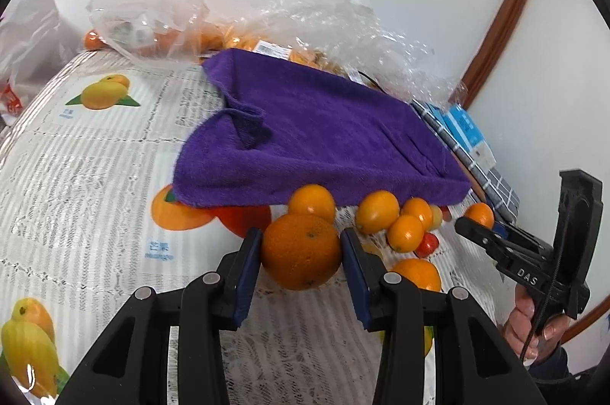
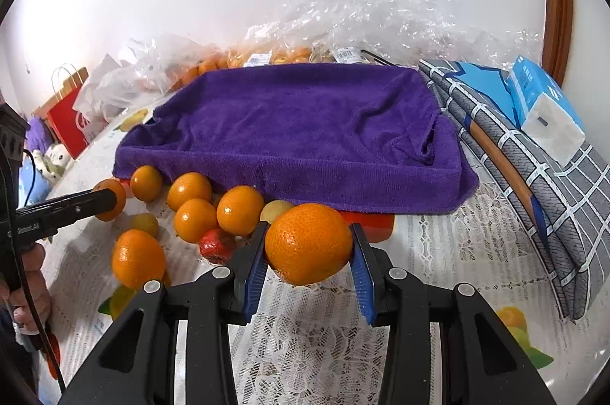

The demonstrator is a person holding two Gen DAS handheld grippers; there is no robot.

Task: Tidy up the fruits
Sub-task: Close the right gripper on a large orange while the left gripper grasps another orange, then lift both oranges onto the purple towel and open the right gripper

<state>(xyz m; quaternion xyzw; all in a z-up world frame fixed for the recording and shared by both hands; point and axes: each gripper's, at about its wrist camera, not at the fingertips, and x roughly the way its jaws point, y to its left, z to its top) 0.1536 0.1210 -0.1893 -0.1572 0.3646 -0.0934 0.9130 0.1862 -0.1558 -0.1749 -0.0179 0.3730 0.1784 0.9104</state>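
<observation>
My left gripper (image 1: 301, 248) is shut on a large orange (image 1: 301, 250), held just above the tablecloth. My right gripper (image 2: 309, 245) is shut on another orange (image 2: 309, 243); it also shows in the left wrist view (image 1: 478, 220), its orange mostly hidden. Several loose oranges (image 2: 213, 210) and a small red fruit (image 2: 217, 245) lie in a cluster in front of a tray draped with a purple towel (image 2: 305, 130). The left gripper (image 2: 108, 204) shows at the left of the right wrist view, its orange partly hidden.
Clear plastic bags (image 2: 343, 20) with more oranges lie behind the tray. A grey checked cushion (image 2: 533, 168) with a blue tissue pack (image 2: 541, 103) lies to the right. A red paper bag (image 2: 68, 122) stands far left. The fruit-print tablecloth (image 1: 95, 168) covers the table.
</observation>
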